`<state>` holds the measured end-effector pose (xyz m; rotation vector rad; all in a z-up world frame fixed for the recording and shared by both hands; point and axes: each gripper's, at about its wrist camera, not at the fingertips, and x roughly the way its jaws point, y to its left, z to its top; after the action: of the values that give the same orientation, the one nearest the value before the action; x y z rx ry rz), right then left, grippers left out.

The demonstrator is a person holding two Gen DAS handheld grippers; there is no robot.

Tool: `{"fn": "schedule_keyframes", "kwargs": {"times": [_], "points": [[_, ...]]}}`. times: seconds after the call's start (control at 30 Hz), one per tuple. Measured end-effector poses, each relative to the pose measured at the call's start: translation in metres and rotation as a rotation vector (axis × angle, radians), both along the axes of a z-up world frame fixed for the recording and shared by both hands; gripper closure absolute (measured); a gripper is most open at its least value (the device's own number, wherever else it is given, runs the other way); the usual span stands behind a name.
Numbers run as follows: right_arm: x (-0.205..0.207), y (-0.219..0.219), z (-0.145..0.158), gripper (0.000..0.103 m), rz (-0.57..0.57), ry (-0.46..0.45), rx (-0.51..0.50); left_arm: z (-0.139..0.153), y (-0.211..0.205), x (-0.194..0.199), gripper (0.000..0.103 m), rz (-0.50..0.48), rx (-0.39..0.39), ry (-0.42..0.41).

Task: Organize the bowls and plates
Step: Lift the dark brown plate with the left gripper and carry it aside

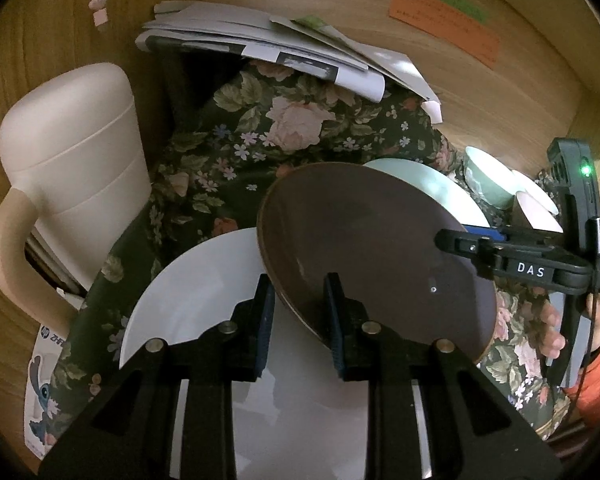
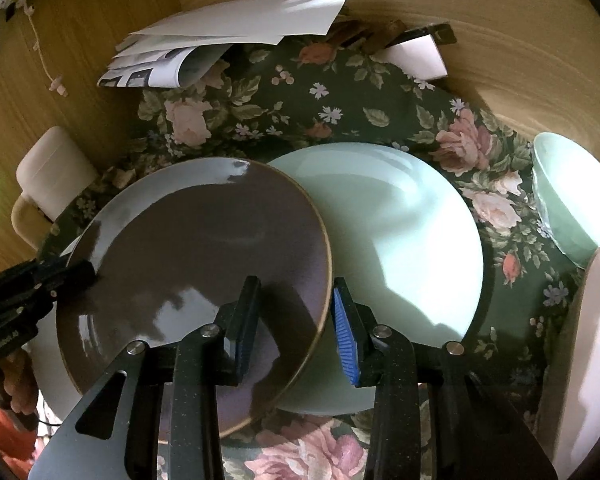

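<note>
A brown plate (image 1: 364, 240) (image 2: 204, 264) is held tilted above the table. My left gripper (image 1: 298, 316) straddles its near edge, jaws a little apart. My right gripper (image 2: 296, 328) straddles the opposite edge, jaws apart with a gap to the rim; it shows in the left wrist view (image 1: 472, 244). A white plate (image 1: 196, 292) lies under the brown one on the left. A pale green plate (image 2: 404, 248) (image 1: 424, 184) lies partly under it on the right. A green bowl (image 2: 568, 204) (image 1: 488, 176) and a white bowl (image 1: 540, 208) (image 2: 588, 344) stand at the far right.
A floral cloth (image 1: 260, 136) (image 2: 340, 104) covers the wooden table. A cream jug (image 1: 72, 168) (image 2: 48, 184) stands at the left. A stack of papers (image 1: 260, 48) (image 2: 220, 48) lies at the back. Coloured notes (image 1: 444, 16) stick to the wall.
</note>
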<state>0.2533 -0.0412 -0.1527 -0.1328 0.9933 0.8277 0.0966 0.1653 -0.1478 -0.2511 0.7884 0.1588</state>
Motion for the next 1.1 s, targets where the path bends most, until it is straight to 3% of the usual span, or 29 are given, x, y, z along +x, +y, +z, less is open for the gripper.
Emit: {"fn": "schedule_keyframes", "kwargs": {"times": [0.37,1.1], "points": [[-0.01,-0.008,0.005,0.076,-0.003,-0.027,0.021,0.0,0.003,0.002,0.079,0.032,-0.002,-0.005],[-0.046,-0.048,0.014,0.077,-0.092,-0.055,0.056,0.009,-0.027,-0.016,0.079,-0.025,-0.002,-0.053]]}}
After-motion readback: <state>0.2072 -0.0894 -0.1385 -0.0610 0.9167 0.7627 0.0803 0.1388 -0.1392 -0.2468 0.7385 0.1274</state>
